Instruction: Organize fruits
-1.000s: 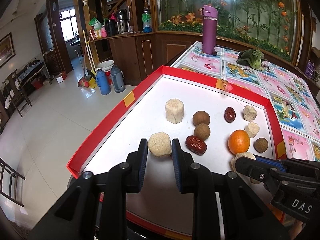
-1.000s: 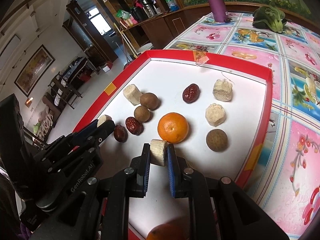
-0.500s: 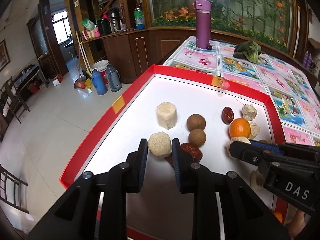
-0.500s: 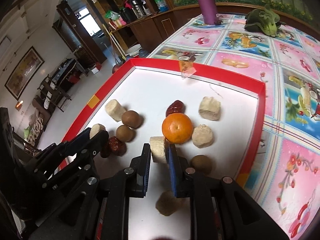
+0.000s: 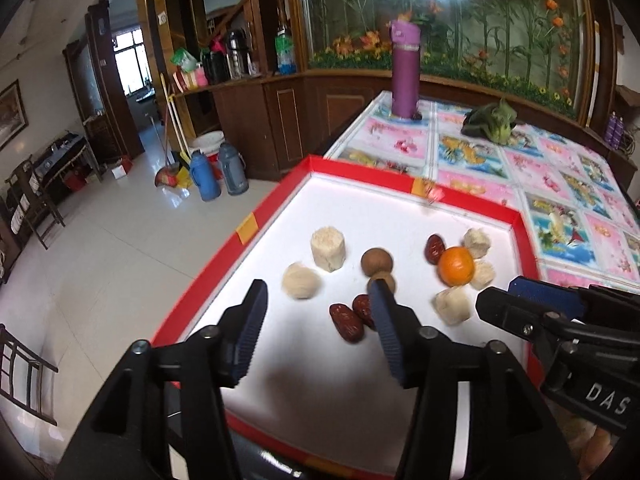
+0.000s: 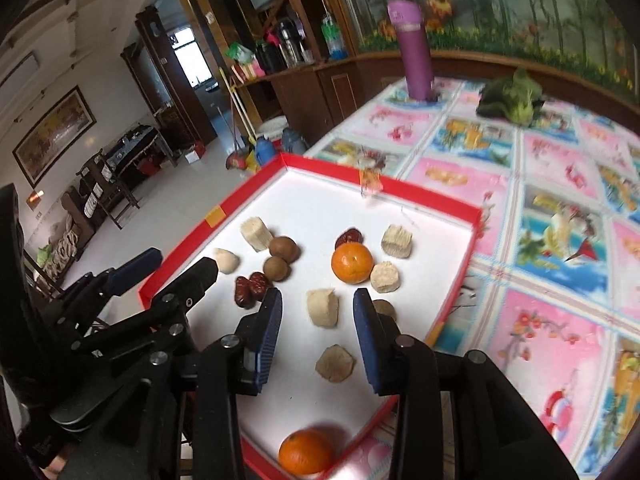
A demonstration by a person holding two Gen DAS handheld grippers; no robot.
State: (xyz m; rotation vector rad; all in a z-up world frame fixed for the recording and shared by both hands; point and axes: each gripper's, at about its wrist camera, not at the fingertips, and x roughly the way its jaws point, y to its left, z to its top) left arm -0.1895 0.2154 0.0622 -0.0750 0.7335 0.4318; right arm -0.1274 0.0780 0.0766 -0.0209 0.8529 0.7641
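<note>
A red-rimmed white tray [image 5: 256,224] holds several beige sugarcane chunks, brown round fruits [image 5: 376,263], red dates [image 5: 347,322] and an orange [image 5: 456,266]. My left gripper [image 5: 318,292] hovers over the tray's near left. Its jaws are opening, and a blurred round beige chunk [image 5: 301,286] lies free on the tray between the fingertips. My right gripper [image 6: 318,296] is also opening above another beige chunk [image 6: 323,307], whose sides its pads do not touch. A second orange [image 6: 306,451] sits in the tray's near corner. Each gripper shows in the other's view: right [image 5: 504,294], left [image 6: 178,264].
A purple flask [image 5: 405,76] and a green leafy vegetable [image 5: 490,124] stand on the patterned tablecloth [image 6: 560,240] beyond the tray. The tray's left rim lies along the table's edge, above a tiled floor with two thermos jugs [image 5: 218,174].
Both grippers were shut on beige chunks; both have lifted a little and spread their jaws, and the two chunks have been let go onto the tray.
</note>
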